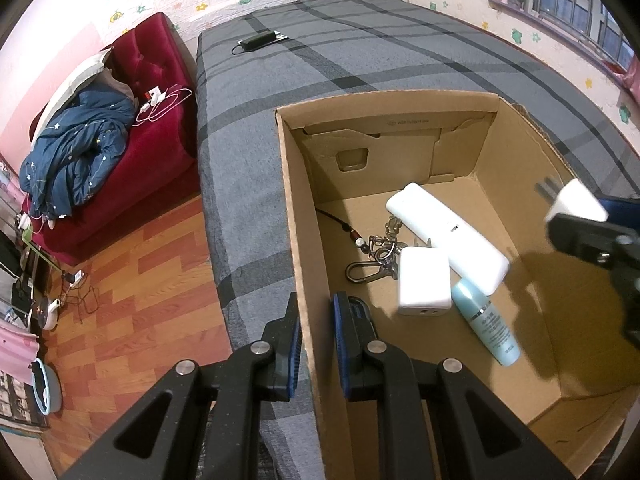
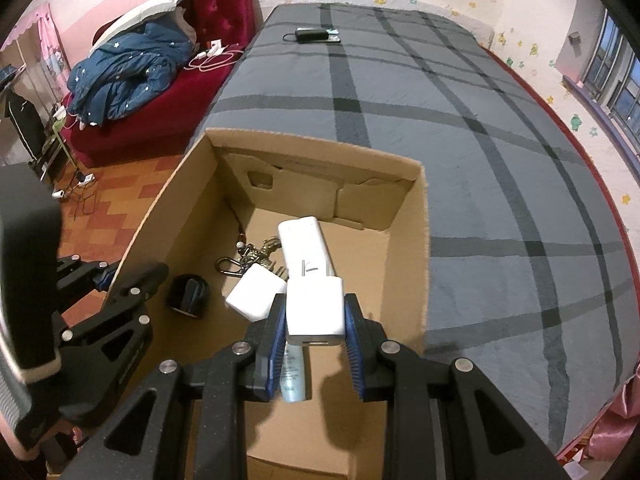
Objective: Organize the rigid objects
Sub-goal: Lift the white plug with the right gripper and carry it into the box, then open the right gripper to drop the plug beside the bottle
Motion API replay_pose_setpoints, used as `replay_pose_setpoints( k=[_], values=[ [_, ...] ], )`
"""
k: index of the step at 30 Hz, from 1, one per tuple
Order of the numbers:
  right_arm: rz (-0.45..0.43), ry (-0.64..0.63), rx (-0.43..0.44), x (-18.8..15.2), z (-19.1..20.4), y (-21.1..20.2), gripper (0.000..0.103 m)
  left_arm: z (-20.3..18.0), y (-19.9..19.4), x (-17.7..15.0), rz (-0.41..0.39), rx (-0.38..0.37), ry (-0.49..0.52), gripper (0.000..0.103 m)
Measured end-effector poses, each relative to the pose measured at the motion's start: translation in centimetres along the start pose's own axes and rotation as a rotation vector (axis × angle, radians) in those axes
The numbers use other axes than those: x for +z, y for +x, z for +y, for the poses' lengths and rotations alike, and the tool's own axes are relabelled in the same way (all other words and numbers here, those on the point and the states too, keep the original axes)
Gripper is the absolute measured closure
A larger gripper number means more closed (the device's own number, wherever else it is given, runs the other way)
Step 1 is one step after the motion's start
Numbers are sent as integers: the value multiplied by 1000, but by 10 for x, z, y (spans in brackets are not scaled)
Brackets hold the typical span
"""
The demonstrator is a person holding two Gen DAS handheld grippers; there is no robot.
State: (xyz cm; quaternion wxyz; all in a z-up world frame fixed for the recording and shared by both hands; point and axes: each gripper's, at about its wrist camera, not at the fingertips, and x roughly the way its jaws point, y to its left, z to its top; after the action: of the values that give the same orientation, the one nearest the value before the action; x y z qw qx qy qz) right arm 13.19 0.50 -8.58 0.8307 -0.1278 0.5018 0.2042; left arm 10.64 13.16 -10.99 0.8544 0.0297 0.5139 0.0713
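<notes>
- Charger block (image 2: 316,310), white, sits clamped between the jaws of my right gripper (image 2: 315,336); it hangs above the open cardboard box (image 2: 424,240), not yet set down. From the left wrist view I can see its prongs pointing away from the gripper.
- Below it on the box floor lie a second white charger (image 1: 424,286), a long white power bank (image 1: 444,236), a pale blue bottle (image 1: 486,320), a bunch of keys with a carabiner (image 1: 372,262) and a small black round object (image 2: 188,294) near the left wall.
- My left gripper (image 1: 316,344) has its jaws pinched together on the box's left wall, one pad outside and one inside, steadying the carton.
- The box rests on a bed (image 2: 500,160) with a grey plaid cover; a black device (image 2: 312,35) with a cord lies well apart at the bed's far end, and a red sofa (image 1: 160,80) stands beyond.
- I judge the step in hand to be carrying this charger into the box, with several items already stowed.
- Next I would need to lower over a bare patch of cardboard to the right of the power bank, then part the jaws so the block lands without knocking the bottle.
</notes>
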Motion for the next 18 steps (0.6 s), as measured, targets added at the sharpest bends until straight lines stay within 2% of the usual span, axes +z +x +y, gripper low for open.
replay_pose_setpoints(
  k=[18],
  values=[
    [148, 29, 50, 6, 11, 66, 74, 0, 0, -1, -2, -2, -3, 87]
  ],
)
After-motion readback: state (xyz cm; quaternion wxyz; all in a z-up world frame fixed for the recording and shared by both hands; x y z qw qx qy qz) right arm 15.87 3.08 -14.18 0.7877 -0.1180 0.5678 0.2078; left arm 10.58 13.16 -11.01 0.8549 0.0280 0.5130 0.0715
